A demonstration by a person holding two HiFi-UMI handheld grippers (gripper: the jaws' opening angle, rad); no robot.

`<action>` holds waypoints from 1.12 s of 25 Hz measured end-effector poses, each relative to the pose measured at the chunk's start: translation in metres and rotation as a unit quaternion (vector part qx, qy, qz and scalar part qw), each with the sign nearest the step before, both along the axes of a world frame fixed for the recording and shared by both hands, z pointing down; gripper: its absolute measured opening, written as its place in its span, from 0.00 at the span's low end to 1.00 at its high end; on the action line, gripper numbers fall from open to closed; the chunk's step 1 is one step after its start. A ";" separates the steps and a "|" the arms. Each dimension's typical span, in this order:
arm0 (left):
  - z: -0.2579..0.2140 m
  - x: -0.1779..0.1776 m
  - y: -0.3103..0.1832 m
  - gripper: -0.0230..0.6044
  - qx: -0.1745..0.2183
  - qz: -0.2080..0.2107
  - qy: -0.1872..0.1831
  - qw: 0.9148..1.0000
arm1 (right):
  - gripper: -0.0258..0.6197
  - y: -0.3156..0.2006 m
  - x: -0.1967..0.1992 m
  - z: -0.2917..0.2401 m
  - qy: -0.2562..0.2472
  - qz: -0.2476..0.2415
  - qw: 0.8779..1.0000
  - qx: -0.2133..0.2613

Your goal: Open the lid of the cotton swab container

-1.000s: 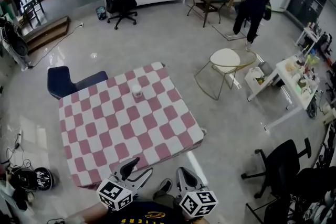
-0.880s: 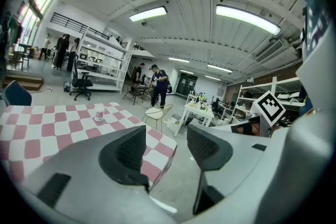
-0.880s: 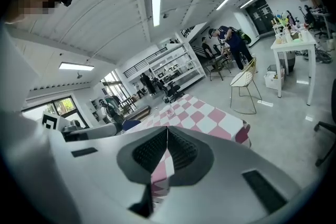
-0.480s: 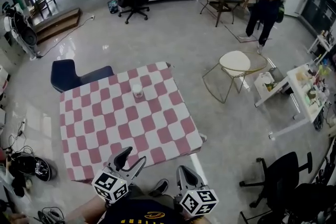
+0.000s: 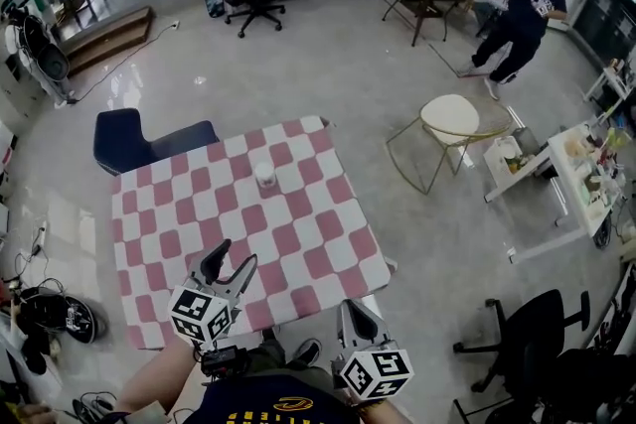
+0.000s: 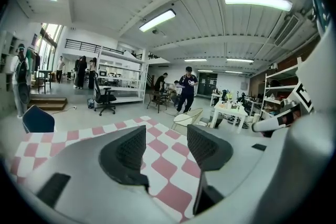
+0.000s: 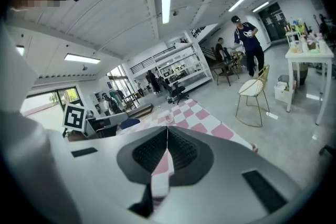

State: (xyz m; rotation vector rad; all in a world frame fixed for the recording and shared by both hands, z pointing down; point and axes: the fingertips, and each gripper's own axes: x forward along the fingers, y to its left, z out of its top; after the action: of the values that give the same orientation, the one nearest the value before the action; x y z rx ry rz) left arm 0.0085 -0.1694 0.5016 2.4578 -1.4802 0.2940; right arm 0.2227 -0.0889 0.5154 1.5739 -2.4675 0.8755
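Observation:
The cotton swab container [image 5: 264, 175] is a small white tub with its lid on, upright on the far half of the pink-and-white checked table [image 5: 298, 243]. My left gripper [image 5: 230, 261] is over the table's near edge, well short of the container, and its jaws stand open with nothing between them [image 6: 166, 131]. My right gripper [image 5: 356, 312] hangs just off the near right corner of the table, its jaws shut and empty [image 7: 167, 132]. Neither gripper view shows the container.
A dark blue chair [image 5: 134, 146] stands at the table's far left corner. To the right are a round white stool on a gold wire frame [image 5: 449, 121], a cluttered white desk [image 5: 553, 176] and a black office chair [image 5: 529, 315]. People move about at the back.
My left gripper has moved forward and leftward, from in front of the table to over its near edge. The right gripper shifted only a little. A person at the back has walked to the right.

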 end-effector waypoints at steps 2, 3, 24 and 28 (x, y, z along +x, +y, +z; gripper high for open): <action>0.004 -0.006 -0.015 0.44 0.006 0.001 -0.006 1.000 | 0.06 -0.019 -0.008 -0.006 0.019 -0.004 1.000 0.022; 0.008 -0.009 -0.022 0.44 0.006 0.002 -0.010 1.000 | 0.06 -0.029 -0.013 -0.006 0.027 -0.007 0.999 0.030; 0.151 -0.029 -0.193 0.44 -0.039 0.027 -0.078 0.996 | 0.25 -0.138 -0.062 0.014 0.083 -0.020 0.995 0.058; 0.177 -0.030 -0.220 0.44 -0.062 0.016 -0.065 0.996 | 0.25 -0.138 -0.059 0.020 0.080 -0.009 0.996 0.044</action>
State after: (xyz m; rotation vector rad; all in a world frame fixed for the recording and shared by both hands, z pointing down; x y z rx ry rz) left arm -0.0220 -0.3898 0.6787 2.4055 -1.4282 0.5455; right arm 0.1636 -0.2265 0.5358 1.5770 -2.4337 0.6199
